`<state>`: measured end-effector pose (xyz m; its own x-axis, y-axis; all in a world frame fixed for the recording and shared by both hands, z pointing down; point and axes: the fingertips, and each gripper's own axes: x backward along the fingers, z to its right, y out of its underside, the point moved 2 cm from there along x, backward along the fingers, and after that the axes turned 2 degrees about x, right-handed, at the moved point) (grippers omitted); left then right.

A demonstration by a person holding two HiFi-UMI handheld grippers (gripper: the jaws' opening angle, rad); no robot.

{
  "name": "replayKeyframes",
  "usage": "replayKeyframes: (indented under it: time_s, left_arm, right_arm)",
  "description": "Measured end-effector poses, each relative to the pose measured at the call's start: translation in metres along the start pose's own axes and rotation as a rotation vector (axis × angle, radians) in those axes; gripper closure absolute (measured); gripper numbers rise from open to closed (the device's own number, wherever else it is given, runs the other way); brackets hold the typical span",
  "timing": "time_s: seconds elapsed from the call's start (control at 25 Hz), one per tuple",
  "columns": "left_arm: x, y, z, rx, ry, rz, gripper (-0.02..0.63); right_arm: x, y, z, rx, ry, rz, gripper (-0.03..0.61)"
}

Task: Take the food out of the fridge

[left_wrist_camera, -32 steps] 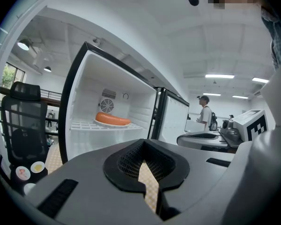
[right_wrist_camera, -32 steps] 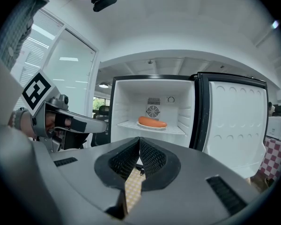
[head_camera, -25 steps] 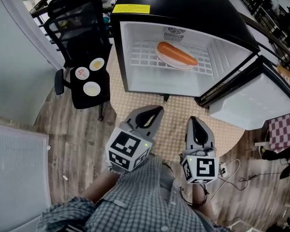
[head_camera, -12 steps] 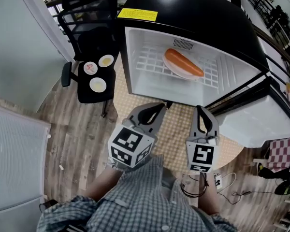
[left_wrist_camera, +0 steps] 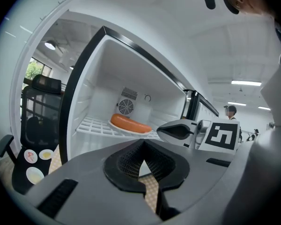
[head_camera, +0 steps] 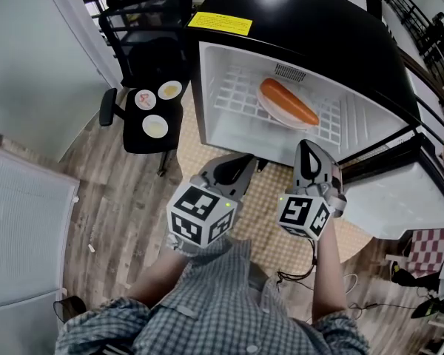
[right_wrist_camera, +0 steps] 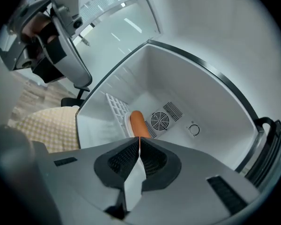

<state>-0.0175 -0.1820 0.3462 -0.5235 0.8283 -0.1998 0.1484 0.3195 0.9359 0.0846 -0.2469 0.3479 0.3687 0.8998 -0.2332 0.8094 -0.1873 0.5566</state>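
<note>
Sausage (head_camera: 288,102) lies inside the fridge (head_camera: 216,98) (on a plate (head_camera: 266,110)), ahead of right gripper (head_camera: 309,149).

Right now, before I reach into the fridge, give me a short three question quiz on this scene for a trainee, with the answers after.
1. True or false: the left gripper and the right gripper both have their jaws shut on nothing.
2. The sausage lies on: A) a white plate on the wire shelf of the fridge; B) a metal tray; C) a glass bowl.
3. How many small plates sit on the black chair?
Key: 1 true; 2 A; 3 three.
</note>
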Motion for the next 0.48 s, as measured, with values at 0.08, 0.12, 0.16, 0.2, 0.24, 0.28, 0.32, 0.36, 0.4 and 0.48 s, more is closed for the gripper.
replayKeyframes:
  time_s: [0.08, 0.12, 0.16, 0.2, 0.24, 0.28, 0.32, 0.36, 0.4, 0.48]
  left_arm:
    - [-0.004, 0.0, -0.004, 0.006, -0.005, -0.002, 0.609]
    - [-0.006, -0.001, -0.005, 0.008, -0.007, -0.003, 0.609]
    - [-0.007, -0.001, -0.007, 0.009, -0.009, -0.003, 0.609]
    - [-0.009, -0.001, -0.008, 0.009, -0.01, -0.003, 0.609]
    - [-0.01, -0.001, -0.009, 0.01, -0.01, -0.003, 0.609]
    - [-0.011, -0.002, -0.01, 0.014, -0.01, -0.002, 0.609]
    - [-0.013, -0.001, -0.011, 0.023, -0.009, -0.001, 0.609]
    - [-0.014, -0.001, -0.011, 0.036, -0.006, 0.0, 0.609]
    - [-0.016, 0.0, -0.011, 0.052, 0.0, 0.001, 0.609]
    - [-0.018, 0.0, -0.01, 0.079, 0.011, 0.002, 0.609]
  right_arm:
    - [-0.009, 0.001, -0.002, 0.057, -0.015, -0.009, 0.568]
    - [-0.014, 0.001, -0.004, 0.083, -0.024, -0.016, 0.568]
    - [-0.018, 0.002, -0.005, 0.108, -0.033, -0.022, 0.568]
    - [-0.022, 0.002, -0.007, 0.131, -0.041, -0.028, 0.567]
    - [-0.026, 0.002, -0.008, 0.154, -0.048, -0.033, 0.566]
    - [-0.03, 0.003, -0.009, 0.176, -0.054, -0.039, 0.566]
    - [-0.033, 0.003, -0.01, 0.196, -0.062, -0.046, 0.562]
    - [-0.037, 0.004, -0.012, 0.212, -0.071, -0.052, 0.551]
    - [-0.04, 0.005, -0.013, 0.224, -0.084, -0.059, 0.535]
    - [-0.047, 0.007, -0.015, 0.244, -0.106, -0.073, 0.532]
